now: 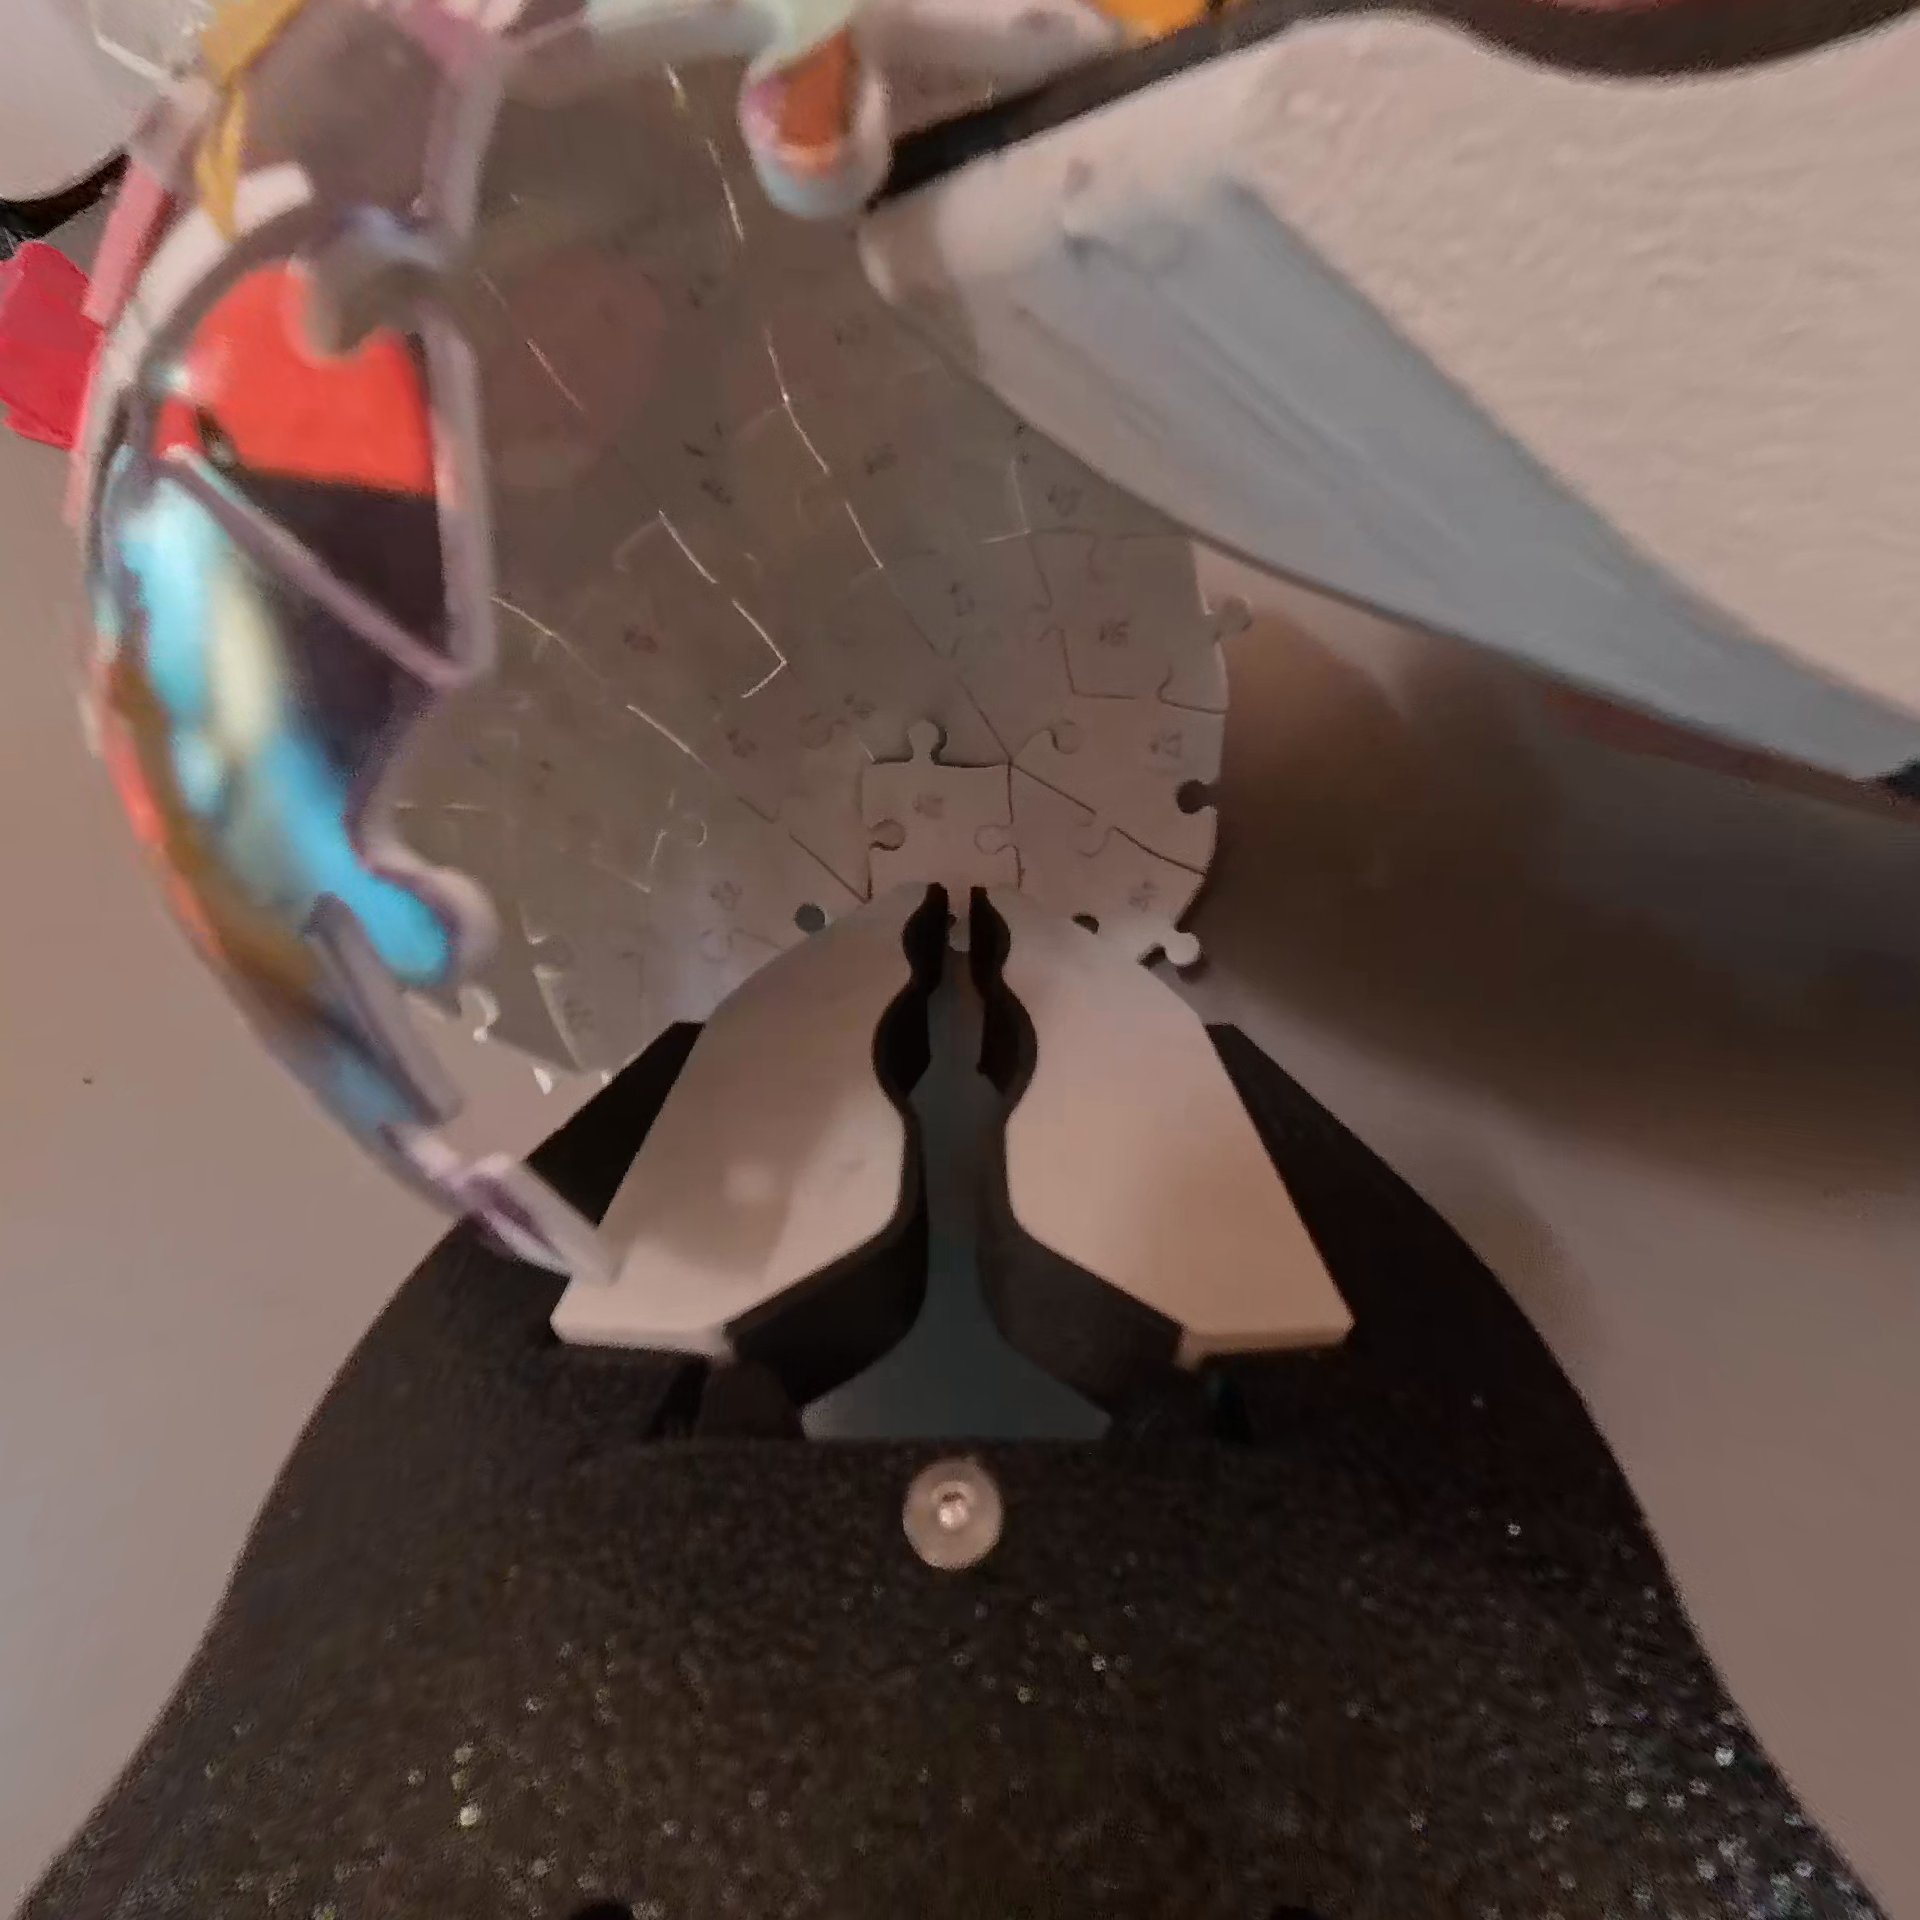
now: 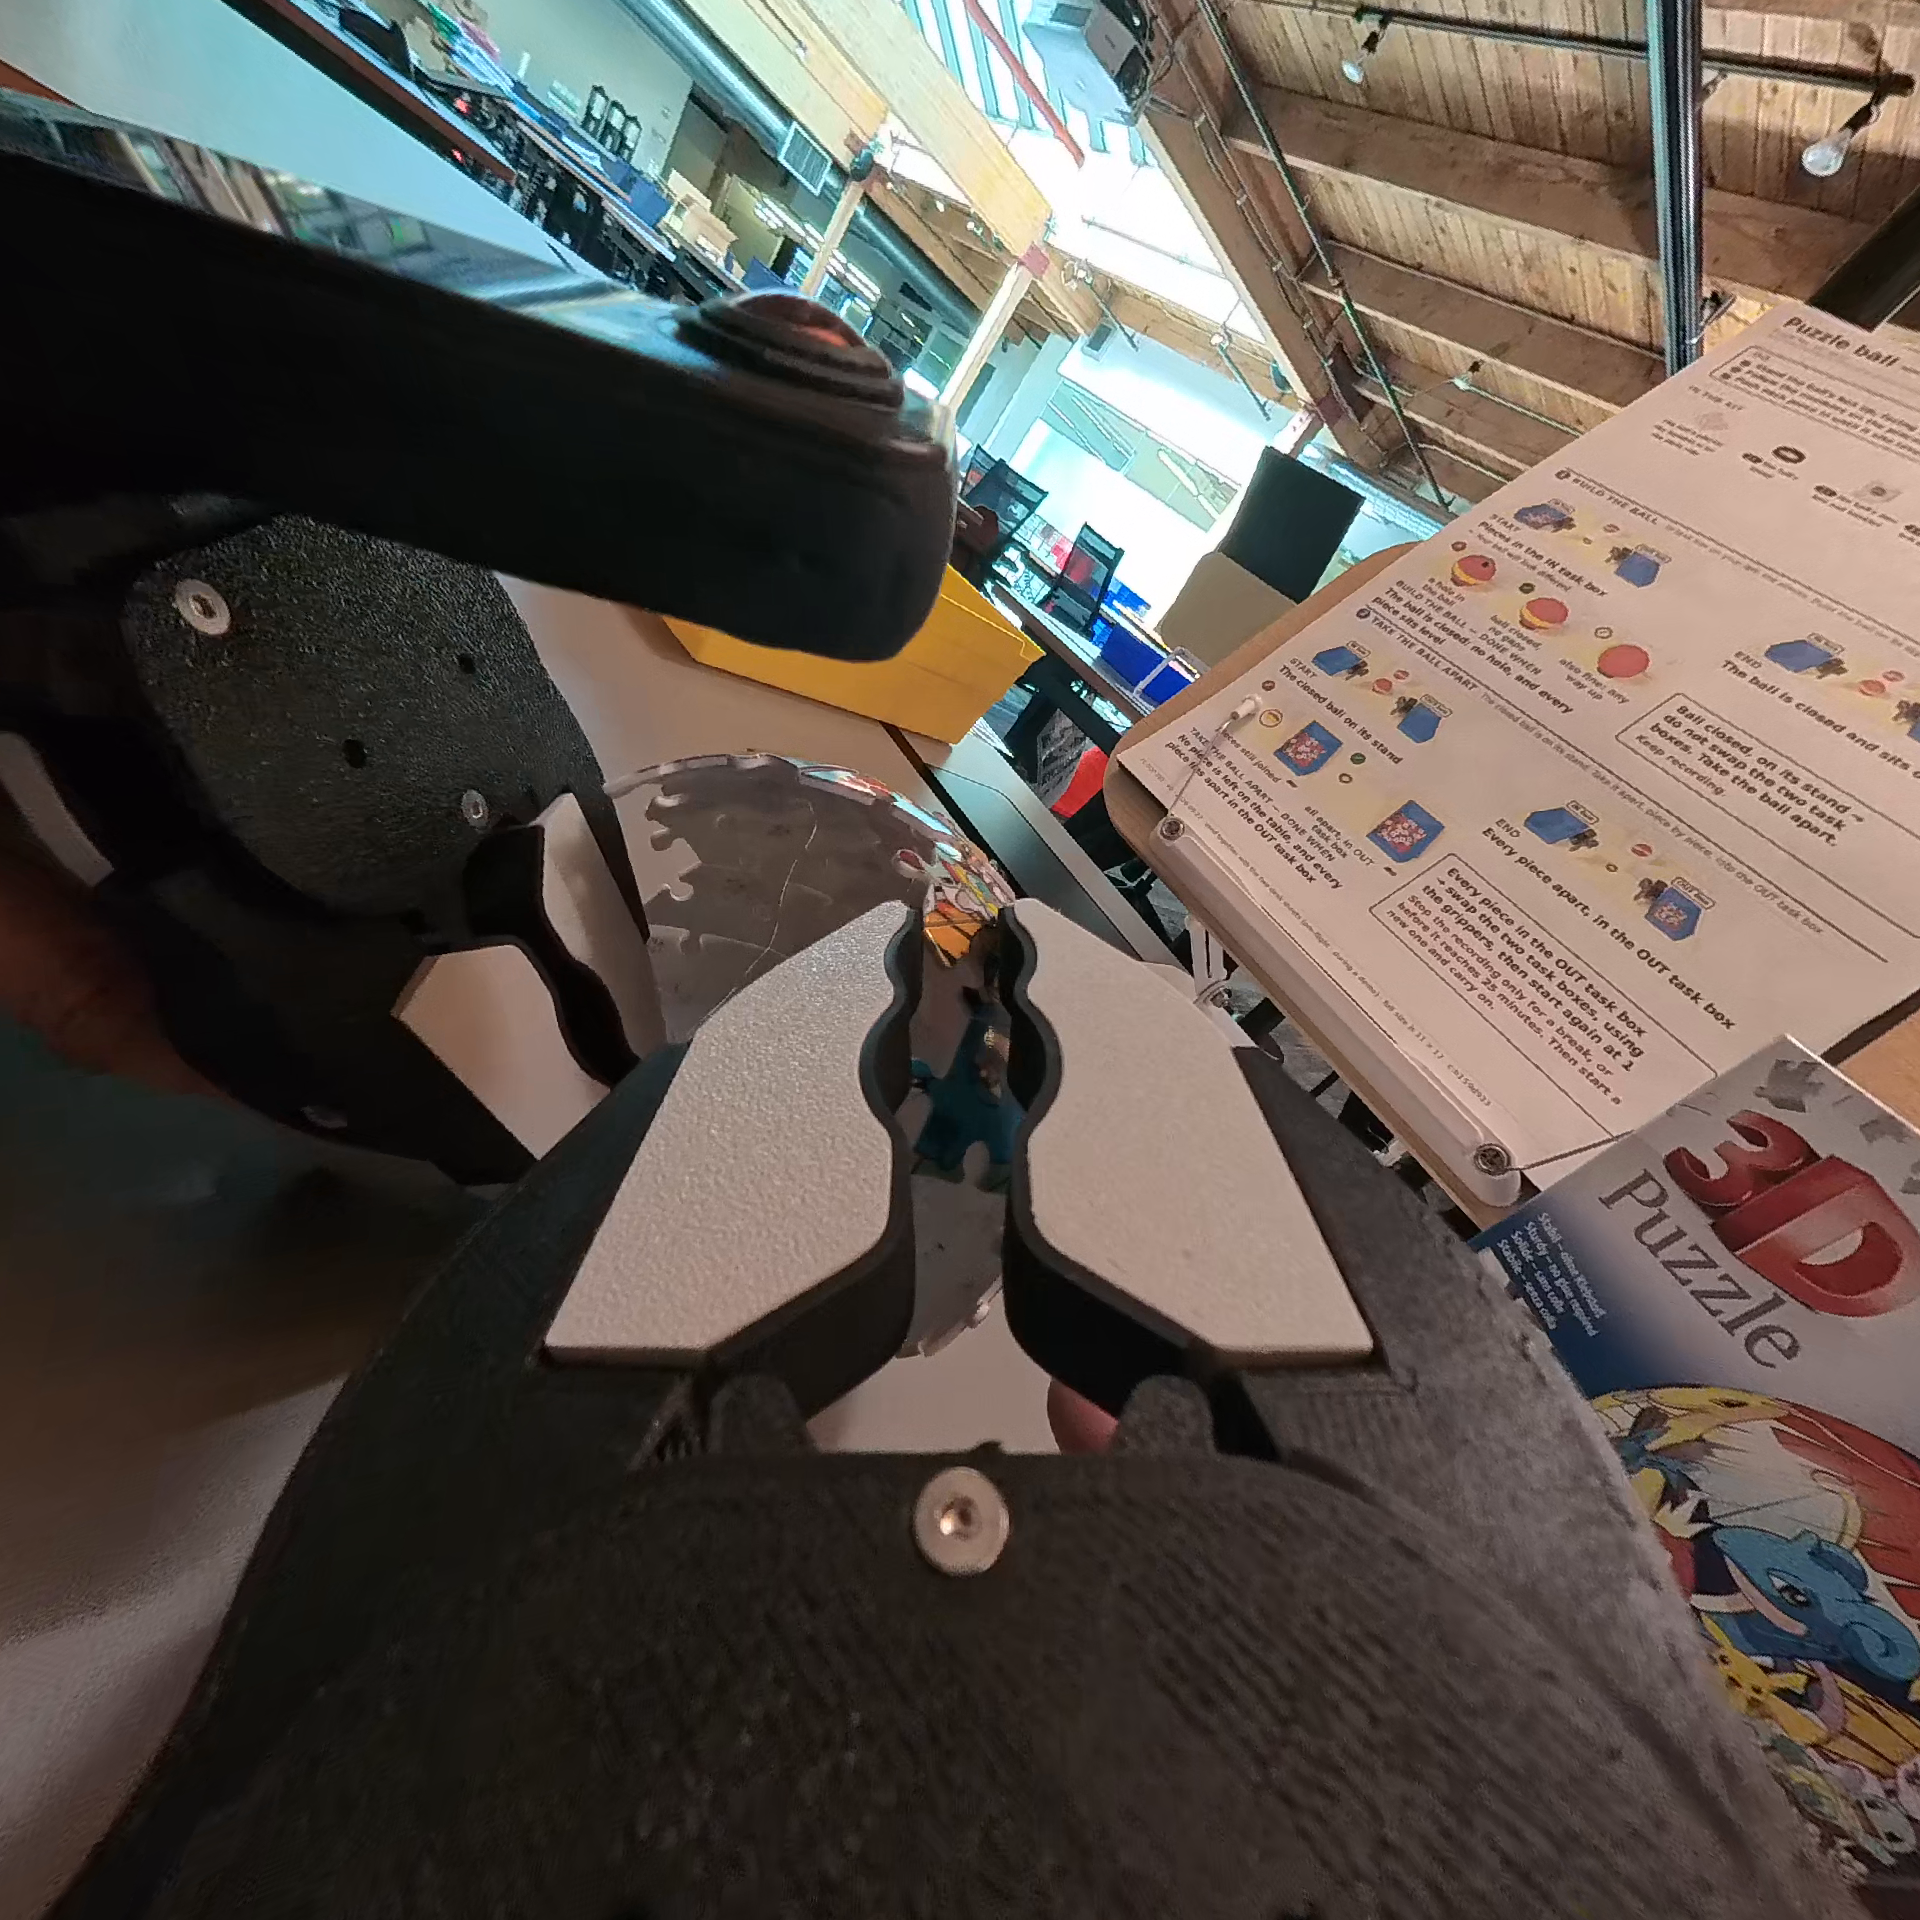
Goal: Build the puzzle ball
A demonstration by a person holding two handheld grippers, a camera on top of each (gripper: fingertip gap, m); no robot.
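Observation:
The partly built puzzle ball (image 1: 790, 582) is an open shell with a grey inside and a coloured outside (image 1: 208, 665). My left gripper (image 1: 958, 914) is shut on the shell's lower rim. In the right wrist view the shell (image 2: 779, 862) is held up by the left gripper's white fingers (image 2: 582, 935). My right gripper (image 2: 964, 920) is shut on a coloured puzzle piece (image 2: 956, 914) at the shell's far rim. That piece (image 1: 821, 114) shows at the top of the left wrist view, beside the right gripper's white finger (image 1: 1403, 447). Whether the piece is locked into the shell is hidden.
A printed instruction sheet on a tilted board (image 2: 1558, 748) stands to the right. The puzzle box (image 2: 1787, 1455) lies at lower right. A yellow bin (image 2: 862, 665) sits farther back on the table (image 2: 644, 686). The left gripper's black body (image 2: 416, 436) fills the upper left. The tips of one gripper are about 11 centimeters away from the tips of the other.

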